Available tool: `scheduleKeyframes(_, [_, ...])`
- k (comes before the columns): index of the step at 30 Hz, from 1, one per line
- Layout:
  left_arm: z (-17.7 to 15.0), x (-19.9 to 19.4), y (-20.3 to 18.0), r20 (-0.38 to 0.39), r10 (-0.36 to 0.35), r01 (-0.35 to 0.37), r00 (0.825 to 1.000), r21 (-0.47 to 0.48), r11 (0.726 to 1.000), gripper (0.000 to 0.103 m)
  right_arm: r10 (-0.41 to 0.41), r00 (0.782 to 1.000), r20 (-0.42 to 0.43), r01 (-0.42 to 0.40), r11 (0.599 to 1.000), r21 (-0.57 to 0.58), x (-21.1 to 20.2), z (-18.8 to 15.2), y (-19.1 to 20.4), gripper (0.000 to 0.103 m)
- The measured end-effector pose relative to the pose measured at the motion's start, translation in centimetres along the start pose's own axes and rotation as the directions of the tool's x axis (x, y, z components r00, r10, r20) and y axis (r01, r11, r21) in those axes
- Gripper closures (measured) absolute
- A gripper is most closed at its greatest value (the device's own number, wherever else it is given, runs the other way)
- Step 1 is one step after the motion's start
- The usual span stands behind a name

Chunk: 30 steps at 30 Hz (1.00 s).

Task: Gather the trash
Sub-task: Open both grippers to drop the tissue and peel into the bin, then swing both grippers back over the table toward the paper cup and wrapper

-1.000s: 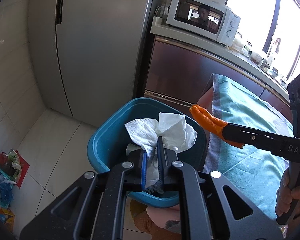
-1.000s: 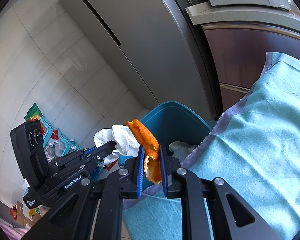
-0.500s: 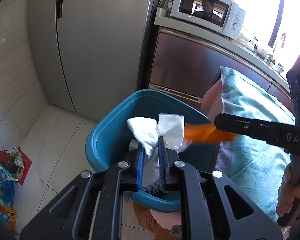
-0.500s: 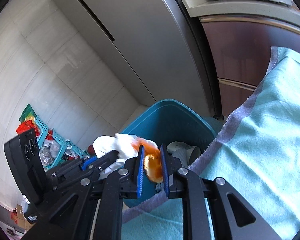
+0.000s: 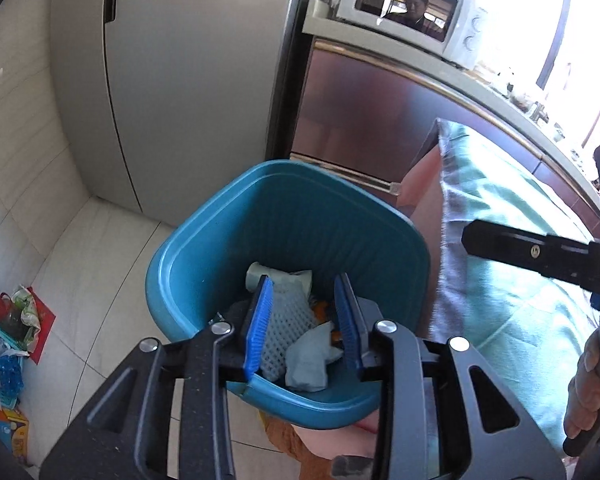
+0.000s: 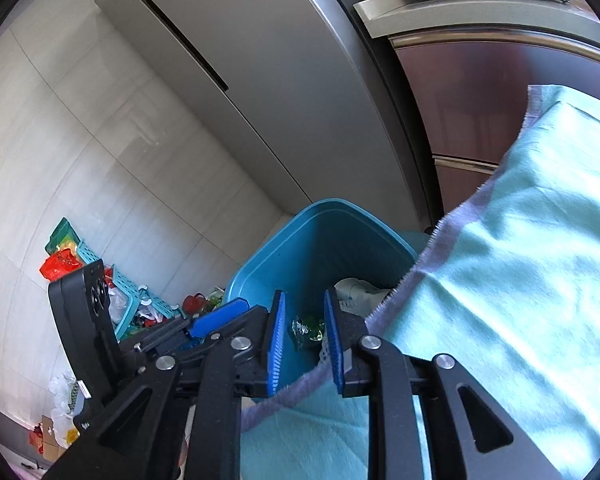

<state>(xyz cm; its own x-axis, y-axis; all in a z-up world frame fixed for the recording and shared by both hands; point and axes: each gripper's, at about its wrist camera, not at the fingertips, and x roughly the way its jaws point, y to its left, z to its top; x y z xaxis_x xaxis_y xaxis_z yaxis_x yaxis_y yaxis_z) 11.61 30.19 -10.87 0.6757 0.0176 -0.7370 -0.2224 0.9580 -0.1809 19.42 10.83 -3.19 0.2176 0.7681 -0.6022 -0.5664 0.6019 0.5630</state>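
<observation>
Both the left gripper (image 5: 304, 320) and the right gripper (image 6: 302, 336) hang wide apart and hold nothing above the blue bin (image 5: 204, 240). The trash (image 5: 300, 344) lies inside the bin. It is best to lift both straight up, so nothing bumps the bin's rim.

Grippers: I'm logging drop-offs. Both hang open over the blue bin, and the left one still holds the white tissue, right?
Not quite. The left gripper holds nothing: the left wrist view shows its jaws apart and empty, with the tissue lying in the bin among other trash. The rest stands: the right gripper is open too, over the bin.
</observation>
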Motion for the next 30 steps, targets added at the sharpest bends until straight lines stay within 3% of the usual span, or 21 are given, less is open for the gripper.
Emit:
scheduleKeyframes(9, [-0.1, -3.8, -4.5, 0.07, -0.142, 0.136, 0.987, 0.088, 0.987, 0.056, -0.056, 0.993, 0.104, 0.058, 0.998, -0.014, -6.9, -2.6, -2.2, 0.064])
scheduleKeyframes(17, [-1.2, -4.9, -12.5, 0.025, -0.305, 0.291, 0.952, 0.235, 0.927, 0.054, -0.2, 0.955, 0.218, 0.187, 0.979, 0.08, -15.4, -6.3, -7.0, 0.06])
scheduleKeyframes(25, [-3.3, -4.4, -22.6, -0.088, -0.435, 0.435, 0.896, 0.37, 0.821, 0.054, -0.372, 0.881, 0.292, 0.309, 0.92, 0.24, -23.2, -10.9, -12.0, 0.06])
scheduleKeyframes(30, [-5.0, -4.7, -28.1, -0.14, -0.477, 0.487, 0.868, 0.433, 0.759, 0.054, -0.476, 0.81, 0.343, 0.366, 0.866, 0.34, -28.5, -13.9, -14.7, 0.057])
